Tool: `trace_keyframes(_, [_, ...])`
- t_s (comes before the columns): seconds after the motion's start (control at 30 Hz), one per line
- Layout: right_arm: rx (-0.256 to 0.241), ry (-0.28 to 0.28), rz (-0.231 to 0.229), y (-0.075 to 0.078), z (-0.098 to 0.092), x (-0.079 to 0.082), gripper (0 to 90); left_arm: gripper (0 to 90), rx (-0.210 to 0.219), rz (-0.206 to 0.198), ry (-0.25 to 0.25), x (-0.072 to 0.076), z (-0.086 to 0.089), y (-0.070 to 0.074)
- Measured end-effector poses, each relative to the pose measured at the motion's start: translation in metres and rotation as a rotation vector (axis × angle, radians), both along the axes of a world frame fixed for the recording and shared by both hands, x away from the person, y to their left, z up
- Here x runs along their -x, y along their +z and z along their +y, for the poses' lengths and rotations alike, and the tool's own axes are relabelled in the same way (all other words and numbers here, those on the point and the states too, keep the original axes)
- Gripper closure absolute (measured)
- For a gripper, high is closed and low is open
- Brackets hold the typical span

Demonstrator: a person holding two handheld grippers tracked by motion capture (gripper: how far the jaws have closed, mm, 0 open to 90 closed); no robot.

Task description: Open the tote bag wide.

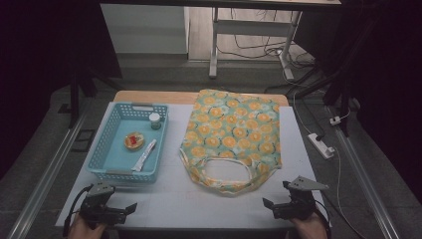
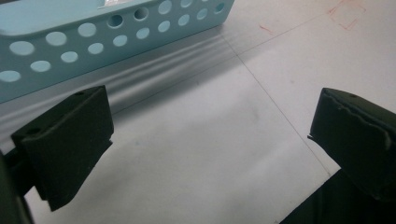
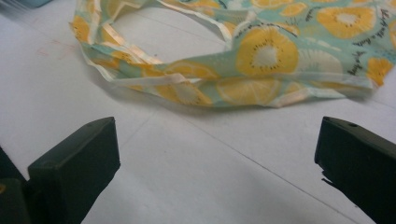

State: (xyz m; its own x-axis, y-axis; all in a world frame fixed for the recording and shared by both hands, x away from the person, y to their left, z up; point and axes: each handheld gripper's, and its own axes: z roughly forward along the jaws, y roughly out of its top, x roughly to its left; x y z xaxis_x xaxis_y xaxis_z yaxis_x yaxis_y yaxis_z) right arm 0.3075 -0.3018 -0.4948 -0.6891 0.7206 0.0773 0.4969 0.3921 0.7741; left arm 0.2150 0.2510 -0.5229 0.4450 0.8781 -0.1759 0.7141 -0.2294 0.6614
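A fabric tote bag (image 1: 234, 134) printed with yellow citrus slices lies flat on the white table, its handle loop (image 1: 226, 172) toward me. In the right gripper view the bag's handle (image 3: 187, 88) lies just beyond the jaws. My right gripper (image 1: 271, 209) rests near the table's front edge, right of centre, open and holding nothing (image 3: 217, 149). At the front left, below the basket, my left gripper (image 1: 128, 209) is open too, with bare table between its jaws (image 2: 210, 126).
A light blue perforated basket (image 1: 112, 149) stands at the left and holds a small jar (image 1: 155, 120), a round yellow container (image 1: 134, 141) and a white tube (image 1: 144, 155). Its wall (image 2: 116, 37) rises just past the left jaws. A power strip (image 1: 321, 145) lies on the floor at right.
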Motion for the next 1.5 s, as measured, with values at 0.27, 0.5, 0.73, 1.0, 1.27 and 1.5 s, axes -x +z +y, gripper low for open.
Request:
trace_keyframes(0.27, [0.000,0.021,-0.012,0.002,0.005,-0.001,0.0,0.0,-0.012,0.003,-0.004,0.000,-0.001,0.000])
trace_keyframes(0.5, [0.006,0.056,-0.036,0.004,0.011,-0.001,0.0,0.0,-0.019,0.006,-0.003,0.000,-0.002,0.000])
trace_keyframes(0.73, [0.008,0.080,-0.055,0.008,0.019,-0.005,0.0,0.0,-0.022,0.008,-0.004,-0.001,-0.003,-0.001])
trace_keyframes(1.0, [-0.007,0.089,-0.038,0.012,0.033,-0.014,0.0,0.0,-0.018,0.002,-0.008,0.000,-0.002,0.000])
trace_keyframes(1.27, [-0.002,0.134,-0.059,0.018,0.050,-0.021,0.0,0.0,-0.021,-0.001,-0.005,0.000,-0.003,0.000])
trace_keyframes(1.5, [0.009,0.168,-0.062,0.022,0.064,-0.030,0.0,0.0,-0.018,0.002,-0.003,0.000,-0.002,0.000])
